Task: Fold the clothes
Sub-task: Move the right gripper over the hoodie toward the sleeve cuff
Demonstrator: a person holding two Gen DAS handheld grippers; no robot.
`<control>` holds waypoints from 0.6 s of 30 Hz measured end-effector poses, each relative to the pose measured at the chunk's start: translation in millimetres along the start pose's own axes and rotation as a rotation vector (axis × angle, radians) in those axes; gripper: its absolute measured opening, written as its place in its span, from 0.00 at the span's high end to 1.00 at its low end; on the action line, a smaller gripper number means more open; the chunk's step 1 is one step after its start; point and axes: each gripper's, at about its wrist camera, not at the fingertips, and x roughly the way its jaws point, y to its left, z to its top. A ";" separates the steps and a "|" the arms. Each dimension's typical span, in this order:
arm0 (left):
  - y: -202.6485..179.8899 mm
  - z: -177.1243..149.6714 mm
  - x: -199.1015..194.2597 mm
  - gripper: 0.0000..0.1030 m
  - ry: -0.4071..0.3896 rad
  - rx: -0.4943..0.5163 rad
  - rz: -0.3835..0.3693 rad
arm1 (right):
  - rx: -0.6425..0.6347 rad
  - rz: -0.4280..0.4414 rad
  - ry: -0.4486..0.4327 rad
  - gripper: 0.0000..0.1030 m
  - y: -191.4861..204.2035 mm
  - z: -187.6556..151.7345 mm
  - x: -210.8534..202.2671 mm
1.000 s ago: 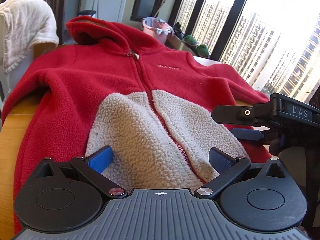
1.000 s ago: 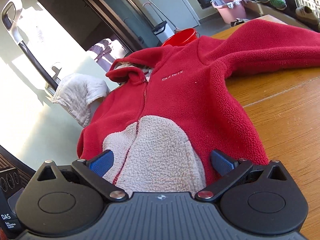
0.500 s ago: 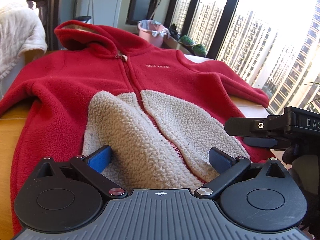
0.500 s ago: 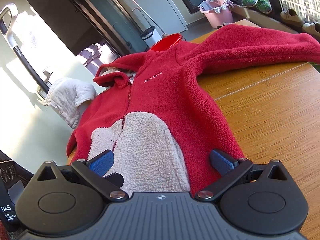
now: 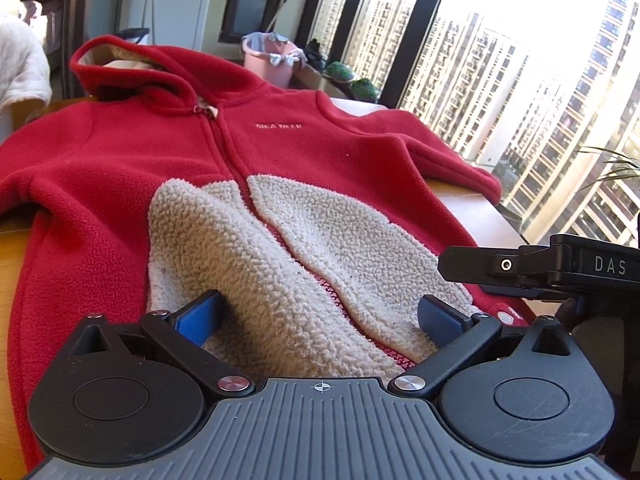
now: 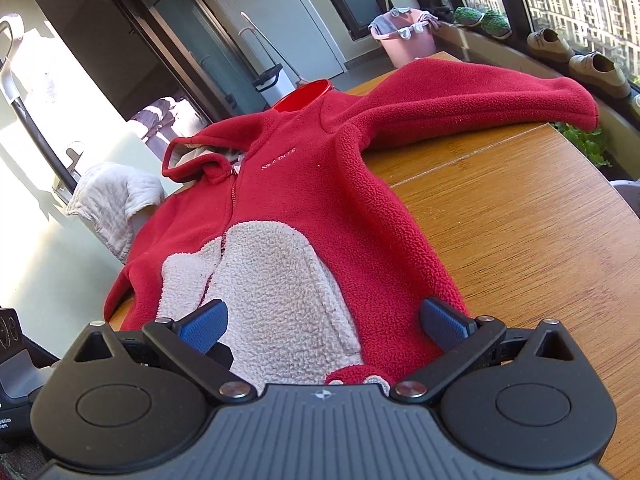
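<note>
Both my grippers have slid back toward the hem of the red jacket [image 5: 120, 168], which lies flat on the wooden table [image 6: 520, 216] ahead. Left gripper [image 5: 320, 316] and right gripper [image 6: 324, 320] gape wide, holding nothing.

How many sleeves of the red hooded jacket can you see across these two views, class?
2. One sleeve stretches across the wooden table toward the window; the other sleeve drapes off the opposite table edge, its end out of view.
</note>
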 end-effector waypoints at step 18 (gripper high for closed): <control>17.2 -17.8 -27.1 0.00 0.000 0.022 -0.038 | -0.059 -0.090 -0.086 0.00 14.1 -17.2 2.4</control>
